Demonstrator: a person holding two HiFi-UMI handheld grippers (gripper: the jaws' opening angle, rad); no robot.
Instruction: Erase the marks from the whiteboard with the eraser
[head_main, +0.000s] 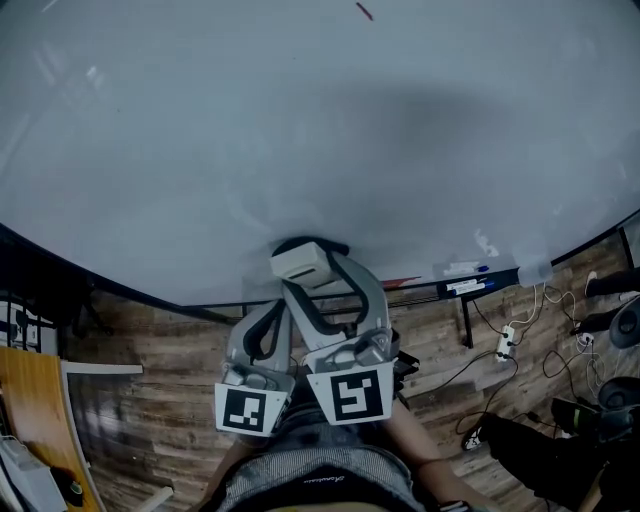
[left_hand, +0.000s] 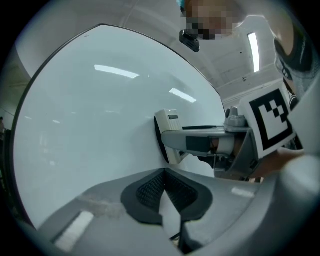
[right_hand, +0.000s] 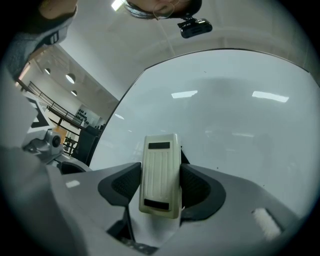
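Pale whiteboard (head_main: 200, 150) fills nearly everything ahead of the two tools, with plank flooring (head_main: 170, 350) and a marker tray (head_main: 470, 285) below its lower edge. The right gripper (right_hand: 161, 186) is clamped on the cream eraser (head_main: 303, 262), one pad on each long side. The ribbed back faces the person and the dark felt looks pressed flat to the board, a grip that suits wiping. The left gripper (left_hand: 164, 175) sits just beside it on the person's left, jaws closed with nothing between them. I judge it is simply kept out of the way. The board around the eraser looks clean. The only mark I can see is a short red stroke (head_main: 364, 11), far above the eraser near the top edge, so the next wipe calls for a long upward reach.
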